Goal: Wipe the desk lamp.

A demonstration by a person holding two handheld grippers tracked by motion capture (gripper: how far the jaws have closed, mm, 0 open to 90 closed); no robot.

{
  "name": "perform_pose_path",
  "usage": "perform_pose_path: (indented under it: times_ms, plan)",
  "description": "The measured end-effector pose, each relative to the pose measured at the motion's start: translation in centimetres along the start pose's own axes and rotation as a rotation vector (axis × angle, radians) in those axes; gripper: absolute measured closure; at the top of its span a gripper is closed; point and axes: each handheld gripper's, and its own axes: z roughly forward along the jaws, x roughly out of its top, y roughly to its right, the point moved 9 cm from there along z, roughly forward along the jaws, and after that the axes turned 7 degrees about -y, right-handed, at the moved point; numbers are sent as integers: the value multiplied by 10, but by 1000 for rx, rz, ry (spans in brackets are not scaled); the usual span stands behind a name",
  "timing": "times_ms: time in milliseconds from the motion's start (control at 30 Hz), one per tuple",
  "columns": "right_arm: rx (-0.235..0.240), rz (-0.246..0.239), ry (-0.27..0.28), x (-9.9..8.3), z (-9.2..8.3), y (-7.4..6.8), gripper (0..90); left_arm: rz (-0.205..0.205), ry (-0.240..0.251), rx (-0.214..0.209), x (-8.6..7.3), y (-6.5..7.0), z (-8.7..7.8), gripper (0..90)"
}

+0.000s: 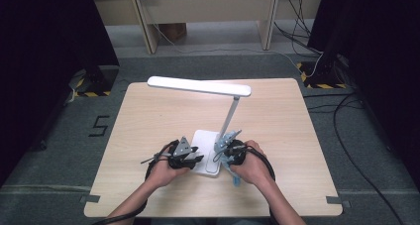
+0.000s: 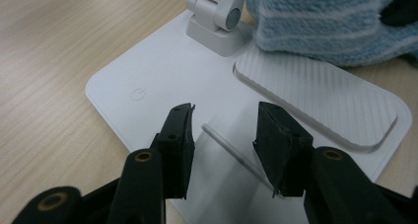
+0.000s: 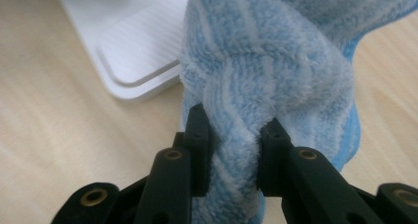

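Both tongs work at the foot of a white desk lamp [image 1: 208,86]. Clamped in the right gripper [image 3: 230,135], whose jaws pinch its pile from both sides, is a bunched blue striped cloth [image 3: 276,61]; it bulges just past the jaw tips and hangs beside the corner of the lamp base [image 3: 133,51]. The left gripper [image 2: 224,130] has its jaws parted with nothing between them, poised just over the flat front of the lamp base [image 2: 162,71], seemingly to steady it.

Judging by where things lie, the wiping looks only begun: the cloth sits at the base's ribbed tray [image 2: 320,95] near the hinge block [image 2: 217,17], while the smooth panel with the power symbol [image 2: 139,93], the stem and the long head appear untouched.

From above, the high view gives the whole lamp on the wooden table [image 1: 148,116], its head stretched out well beyond both hands, and the left gripper [image 1: 185,155] and right gripper [image 1: 230,145] flanking the base. Ribbing, the power mark and the pinch on the cloth are legible in the two gripper views, too small from above.
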Motion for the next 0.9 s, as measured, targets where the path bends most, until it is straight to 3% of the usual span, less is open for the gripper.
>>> perform_pose_path:
  times_ms: [67, 433, 567, 633, 733, 900]
  plan:
    - [26, -20, -3, -1, -1, -6, 725, -1, 0, 0, 0, 0, 0, 569]
    - [70, -86, -40, -11, -8, -33, 725, -13, 0, -1, 0, 0, 0, 567]
    - [123, -117, -39, -14, -14, -42, 725, -24, -15, -16, -1, 0, -1, 547]
    - [169, -121, -22, -14, -18, -49, 723, -52, -11, -27, 1, -2, -5, 511]
    - [198, -127, 13, -11, -21, -54, 720, -58, 23, -6, 5, -10, -22, 499]
    - [156, -134, 45, -5, -21, -45, 717, -66, 106, 78, 20, -33, -64, 466]
